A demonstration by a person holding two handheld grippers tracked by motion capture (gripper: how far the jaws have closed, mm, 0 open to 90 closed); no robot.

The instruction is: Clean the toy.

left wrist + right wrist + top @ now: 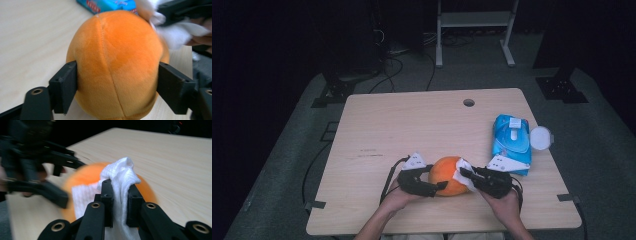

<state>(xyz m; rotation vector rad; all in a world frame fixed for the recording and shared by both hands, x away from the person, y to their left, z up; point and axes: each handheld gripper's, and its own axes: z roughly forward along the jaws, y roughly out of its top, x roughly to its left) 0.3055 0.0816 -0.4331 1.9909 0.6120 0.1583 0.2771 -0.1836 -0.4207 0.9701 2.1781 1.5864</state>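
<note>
The left claw (117, 82) clamps the orange plush ball (117, 62) from both sides, jaws spread wide around it, low over the near edge of the table (412, 125). The right claw (119, 195) is nearly closed, pinching a white wipe (120, 173) against the ball's top. The risk: the soft plush may squash and roll out of that wide grip as the wipe drags across. The bunched wipe could also slip from its narrow pinch. The blue wipe pack (511, 142) lies just beside.
</note>
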